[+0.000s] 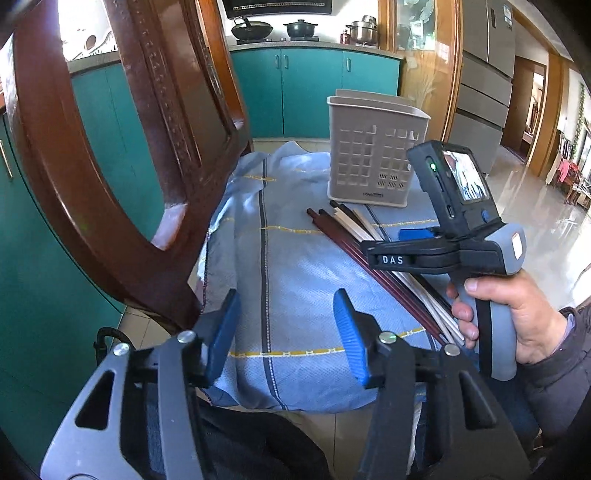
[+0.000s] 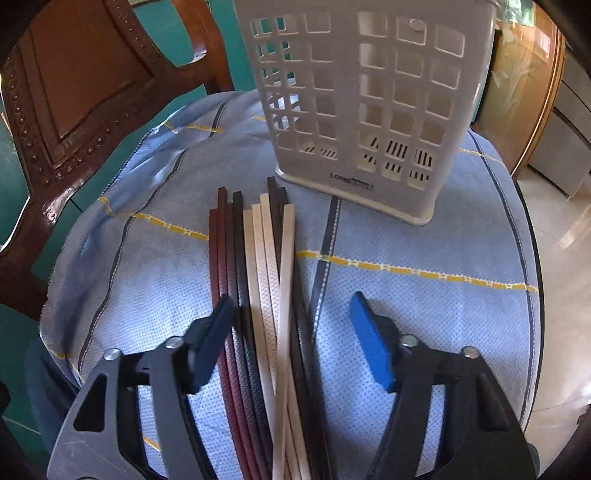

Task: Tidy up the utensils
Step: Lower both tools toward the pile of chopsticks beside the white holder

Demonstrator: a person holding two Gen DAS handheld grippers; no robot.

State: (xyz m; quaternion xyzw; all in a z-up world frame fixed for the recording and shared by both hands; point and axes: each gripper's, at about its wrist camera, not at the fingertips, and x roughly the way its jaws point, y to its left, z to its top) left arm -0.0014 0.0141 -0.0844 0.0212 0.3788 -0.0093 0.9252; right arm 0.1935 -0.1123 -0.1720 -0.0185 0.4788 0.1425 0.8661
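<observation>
**Q:** Kitchen setting — what carries the things?

**A:** Teal cabinet doors (image 1: 314, 88) and a stove with dark pots (image 1: 273, 29) fill the background at 12 o'clock in the left wrist view. Nearer stands a surface draped in a light blue woven cloth with yellow and dark stripes (image 1: 295, 266). A carved red-brown wooden chair back (image 1: 122, 147) rises at 10 o'clock beside it.

**Q:** Where are the task's things?

**A:** A beige perforated plastic utensil basket (image 2: 369, 103) stands upright on the cloth at 12 o'clock in the right wrist view. A bundle of long square-section chopsticks in maroon, black and cream (image 2: 266, 280) lies flat on the cloth in front of it, ends toward the basket base and close to it. Several cream sticks cross over one another lower down.

**Q:** How does the right gripper (image 2: 291, 332) stand?

**A:** Its blue-padded jaws are spread, one on either side of the chopstick bundle and pointing down at it. The left pad lies over the maroon sticks; whether it touches them cannot be told. Nothing is pinched.

**Q:** And the left gripper (image 1: 284, 328)?

**A:** Jaws spread likewise, over bare cloth at 6 o'clock, holding nothing. In its view a hand (image 1: 517, 314) at 3 o'clock grips the grey handle of the right gripper above the chopsticks.
</observation>
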